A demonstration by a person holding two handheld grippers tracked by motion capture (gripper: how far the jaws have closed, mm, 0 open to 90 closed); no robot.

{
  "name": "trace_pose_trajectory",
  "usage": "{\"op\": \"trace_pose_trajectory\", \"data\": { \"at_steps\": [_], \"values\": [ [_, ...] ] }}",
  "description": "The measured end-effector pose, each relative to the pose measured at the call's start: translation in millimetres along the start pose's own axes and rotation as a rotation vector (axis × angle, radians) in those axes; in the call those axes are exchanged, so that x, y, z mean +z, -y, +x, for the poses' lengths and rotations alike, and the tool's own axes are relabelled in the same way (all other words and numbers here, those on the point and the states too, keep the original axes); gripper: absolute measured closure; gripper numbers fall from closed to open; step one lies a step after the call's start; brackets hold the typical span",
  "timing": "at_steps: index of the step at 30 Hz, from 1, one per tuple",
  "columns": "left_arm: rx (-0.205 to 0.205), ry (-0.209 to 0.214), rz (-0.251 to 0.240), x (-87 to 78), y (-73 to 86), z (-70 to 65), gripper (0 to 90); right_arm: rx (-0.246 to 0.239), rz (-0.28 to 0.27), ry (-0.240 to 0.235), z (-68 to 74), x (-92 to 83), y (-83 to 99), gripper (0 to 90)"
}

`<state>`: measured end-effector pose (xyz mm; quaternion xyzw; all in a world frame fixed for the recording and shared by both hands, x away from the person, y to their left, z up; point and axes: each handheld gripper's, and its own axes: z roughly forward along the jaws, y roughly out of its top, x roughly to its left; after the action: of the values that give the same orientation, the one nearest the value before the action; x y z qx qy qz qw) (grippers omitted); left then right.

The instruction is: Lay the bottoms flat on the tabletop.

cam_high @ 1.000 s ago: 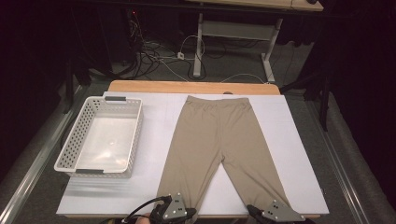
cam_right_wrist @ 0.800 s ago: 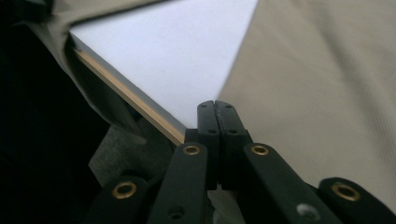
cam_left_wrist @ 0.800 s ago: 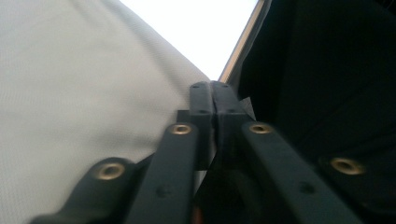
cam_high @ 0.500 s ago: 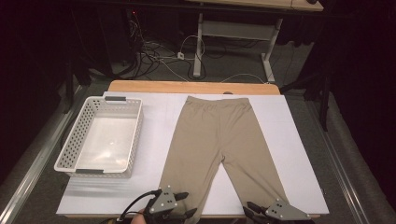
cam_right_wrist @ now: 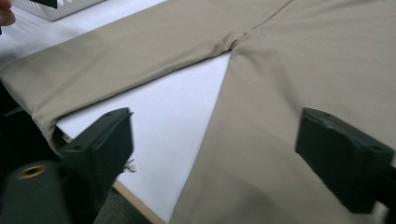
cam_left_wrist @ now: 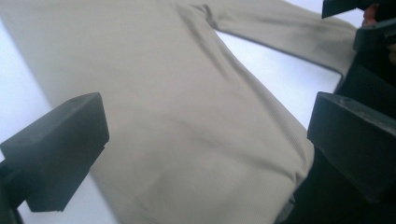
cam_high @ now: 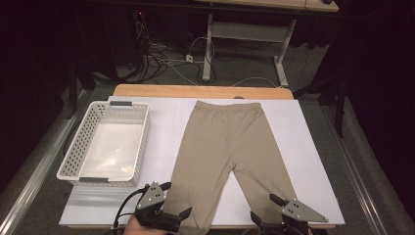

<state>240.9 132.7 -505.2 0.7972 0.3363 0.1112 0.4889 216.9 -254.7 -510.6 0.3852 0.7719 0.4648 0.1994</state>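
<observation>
Beige trousers being released at the near edge of the white table top

The beige stretch-fabric trousers (cam_high: 227, 147) are lying flat on the white table top (cam_high: 313, 161), hems at its near edge. The left gripper (cam_high: 175, 199) and right gripper (cam_high: 262, 207) are being held over the hems, their jaws having just been opening, now spread wide and gripping nothing.

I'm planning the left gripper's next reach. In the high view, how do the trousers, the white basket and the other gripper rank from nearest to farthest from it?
From the left gripper, open at the near table edge:
1. Beige trousers: nearest, their left leg hem just beside its jaws.
2. White basket: up and to the left, its near rim close by.
3. Right gripper: farthest, along the near edge at the other leg hem.
</observation>
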Motion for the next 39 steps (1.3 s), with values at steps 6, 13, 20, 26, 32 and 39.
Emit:
{"op": "trace_pose_trajectory", "data": {
  "at_steps": [6,13,20,26,32,39],
  "values": [
    [0.009,-0.008,0.041,9.3,1.2,5.8,0.0,0.007,-0.026,0.009,-8.9,-0.3,-2.5,0.0],
    [-0.019,0.006,0.045,11.1,2.0,14.9,0.0,0.001,-0.022,0.002,-1.2,0.5,-6.7,0.0],
    [0.003,-0.007,-0.009,9.1,-7.4,22.3,0.0,-0.041,-0.014,-0.015,18.2,11.2,-12.1,0.0],
    [-0.016,0.004,0.001,6.7,-7.5,27.7,0.0,-0.069,-0.033,-0.029,34.0,20.8,-20.7,0.0],
    [-0.014,0.017,-0.015,7.2,-8.5,28.8,0.0,-0.085,-0.044,-0.042,40.7,33.8,-38.5,0.0],
    [-0.008,0.003,-0.032,5.9,-5.8,31.6,0.0,-0.104,-0.072,-0.098,52.5,58.4,-63.7,0.0]
  ]
}}
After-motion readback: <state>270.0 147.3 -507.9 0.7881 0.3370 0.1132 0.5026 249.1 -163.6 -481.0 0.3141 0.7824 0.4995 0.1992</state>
